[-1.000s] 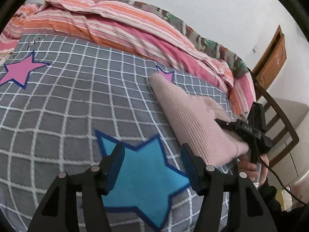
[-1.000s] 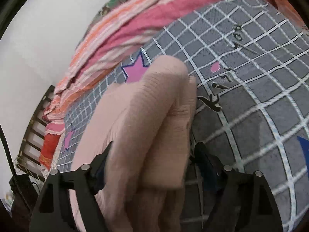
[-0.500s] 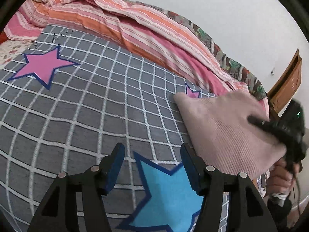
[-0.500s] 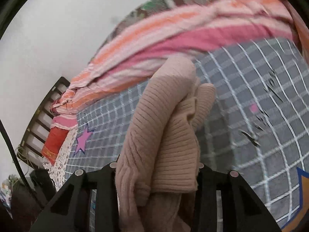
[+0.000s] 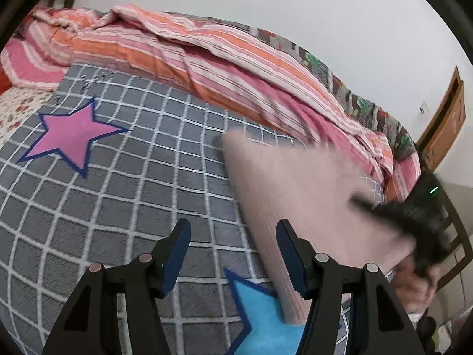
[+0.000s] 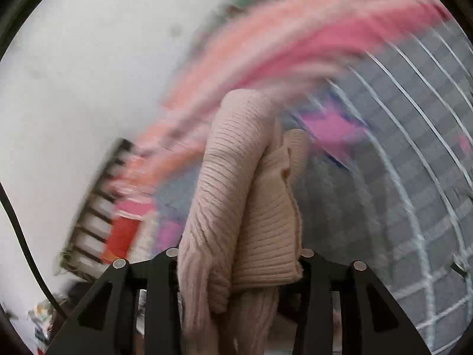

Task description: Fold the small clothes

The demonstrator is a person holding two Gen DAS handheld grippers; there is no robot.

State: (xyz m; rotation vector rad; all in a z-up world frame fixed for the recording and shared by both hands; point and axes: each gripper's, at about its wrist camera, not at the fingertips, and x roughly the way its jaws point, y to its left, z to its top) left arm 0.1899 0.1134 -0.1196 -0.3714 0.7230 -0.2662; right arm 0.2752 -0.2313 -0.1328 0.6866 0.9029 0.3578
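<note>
1. Left wrist view: my left gripper (image 5: 232, 251) sits at the bottom centre with its fingers spread and nothing between them, over the grey checked blanket (image 5: 124, 195). The folded pink knit sweater (image 5: 295, 195) fills the right of centre, blurred, lifted by one end at the right edge, where my right gripper (image 5: 384, 210) shows as a dark smear. A striped quilt (image 5: 207, 56) lies bunched across the top.

2. Right wrist view: my right gripper (image 6: 239, 259) is pinching the sweater (image 6: 236, 195), a thick ribbed bundle running up the middle of the frame. The background streaks with motion.

3. My read: folding looks finished and I am carrying the bundle off. Next it needs a flat landing spot and a release that keeps the layers stacked, with my left steadying if they slip.
</note>
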